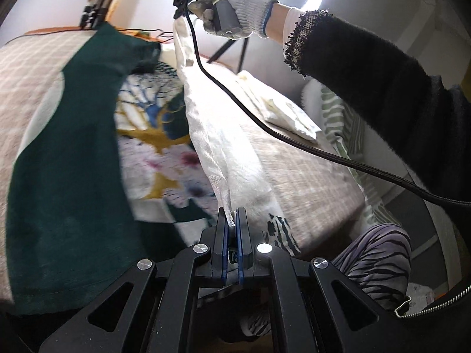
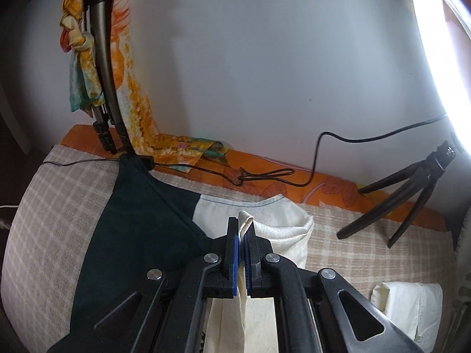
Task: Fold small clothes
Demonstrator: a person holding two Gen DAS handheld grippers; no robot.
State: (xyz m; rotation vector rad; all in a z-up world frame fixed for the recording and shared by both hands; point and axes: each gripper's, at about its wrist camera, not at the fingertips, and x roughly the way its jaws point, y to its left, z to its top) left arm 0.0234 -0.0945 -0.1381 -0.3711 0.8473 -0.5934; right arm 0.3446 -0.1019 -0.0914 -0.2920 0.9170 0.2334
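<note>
1. Your left gripper (image 1: 232,220) pinches one end of the cream satin cloth (image 1: 223,147); your right gripper (image 2: 242,247) pinches the other, holding it stretched above the checked beige bedcover (image 2: 59,206).
2. One folded cream piece (image 2: 409,303) already lies on the bedcover.
3. The dark green garment (image 1: 67,176) and the printed white cloth (image 1: 153,135) look unfolded, so much remains.

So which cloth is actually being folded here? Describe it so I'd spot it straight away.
On the checked beige bed cover, beside the dark green garment, a cream white cloth hangs stretched in the air. The left gripper and right gripper pinch its ends; the folded white piece lies flat, untouched.
</note>
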